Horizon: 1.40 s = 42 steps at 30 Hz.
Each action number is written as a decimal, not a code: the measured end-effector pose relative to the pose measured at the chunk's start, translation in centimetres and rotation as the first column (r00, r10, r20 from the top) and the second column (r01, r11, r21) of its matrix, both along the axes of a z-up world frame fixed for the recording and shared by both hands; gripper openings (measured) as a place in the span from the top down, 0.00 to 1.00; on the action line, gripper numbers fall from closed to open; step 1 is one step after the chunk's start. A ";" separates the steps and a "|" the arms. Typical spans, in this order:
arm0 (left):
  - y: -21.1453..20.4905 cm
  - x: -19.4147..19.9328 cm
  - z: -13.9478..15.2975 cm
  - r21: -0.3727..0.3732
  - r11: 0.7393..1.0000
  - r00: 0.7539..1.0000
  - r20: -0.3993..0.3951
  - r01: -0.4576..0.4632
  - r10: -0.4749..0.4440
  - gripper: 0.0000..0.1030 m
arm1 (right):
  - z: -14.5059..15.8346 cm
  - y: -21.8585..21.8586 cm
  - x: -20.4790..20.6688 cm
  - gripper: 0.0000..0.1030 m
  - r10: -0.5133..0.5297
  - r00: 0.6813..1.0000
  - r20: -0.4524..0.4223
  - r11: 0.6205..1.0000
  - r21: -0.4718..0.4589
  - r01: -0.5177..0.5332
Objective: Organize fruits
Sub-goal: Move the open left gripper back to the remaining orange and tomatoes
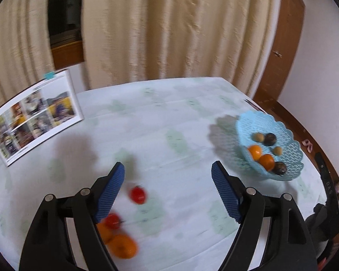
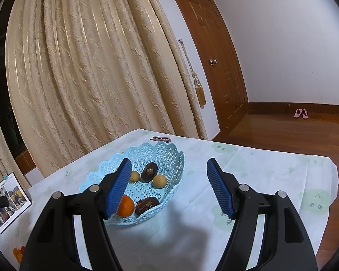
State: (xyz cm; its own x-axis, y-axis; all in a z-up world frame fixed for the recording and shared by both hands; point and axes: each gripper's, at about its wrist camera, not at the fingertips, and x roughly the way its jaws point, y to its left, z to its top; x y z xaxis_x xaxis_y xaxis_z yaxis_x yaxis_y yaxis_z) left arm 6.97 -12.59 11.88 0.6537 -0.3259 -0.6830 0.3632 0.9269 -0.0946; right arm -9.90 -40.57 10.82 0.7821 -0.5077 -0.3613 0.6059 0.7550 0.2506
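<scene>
Blue-padded left tongs (image 1: 168,169) spread wide, gripping nothing; we see tomatoes (image 1: 138,194) and oranges (image 1: 122,246) loose below. Right tongs (image 2: 169,166) equally wide, empty, over basket (image 2: 169,155) of fruit.

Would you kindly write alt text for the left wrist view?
The open left gripper hovers over a table with two red tomatoes and two oranges below it. At right, a blue basket holds more fruit; a photo calendar stands at left.

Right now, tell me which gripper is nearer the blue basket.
Right. The right gripper hangs open just over the blue basket; the left gripper is open beside it, above loose tomatoes.
</scene>
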 end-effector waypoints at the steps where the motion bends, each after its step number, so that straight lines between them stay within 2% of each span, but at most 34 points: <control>1: 1.1 -0.1 0.1 0.001 1.000 1.000 0.005 -0.020 0.020 0.24 | 0.0 0.1 0.0 0.31 -0.001 1.000 -0.001 1.000 -0.002 0.001; 9: 8.0 -1.4 -0.3 -0.009 0.991 0.991 0.011 -0.135 0.135 0.23 | 0.0 0.3 0.1 0.30 -0.013 1.000 -0.014 1.000 -0.006 0.013; 14: 12.2 -1.7 -2.0 -0.019 0.975 0.975 -0.034 -0.222 0.221 0.23 | 0.1 0.8 0.4 0.30 -0.013 1.000 -0.026 0.999 -0.032 0.012; 19: 14.2 -1.9 -3.3 -0.034 0.967 0.966 -0.067 -0.253 0.250 0.24 | 0.1 1.2 0.8 0.29 -0.015 0.999 -0.035 0.998 -0.058 0.013; 28: 14.4 -2.1 -4.9 -0.025 0.972 0.968 -0.101 -0.232 0.228 0.24 | 0.1 1.4 0.9 0.29 -0.016 0.999 -0.044 0.997 -0.073 0.013; 36: 11.8 -2.0 -7.6 0.000 0.989 0.977 -0.159 -0.145 0.143 0.24 | 0.0 1.6 1.1 0.29 -0.006 0.999 -0.051 0.997 -0.083 0.001; 42: 11.2 -1.3 -8.7 0.007 0.991 0.975 -0.175 -0.136 0.135 0.24 | -0.1 1.5 1.0 0.29 -0.004 0.999 -0.049 0.997 -0.075 0.000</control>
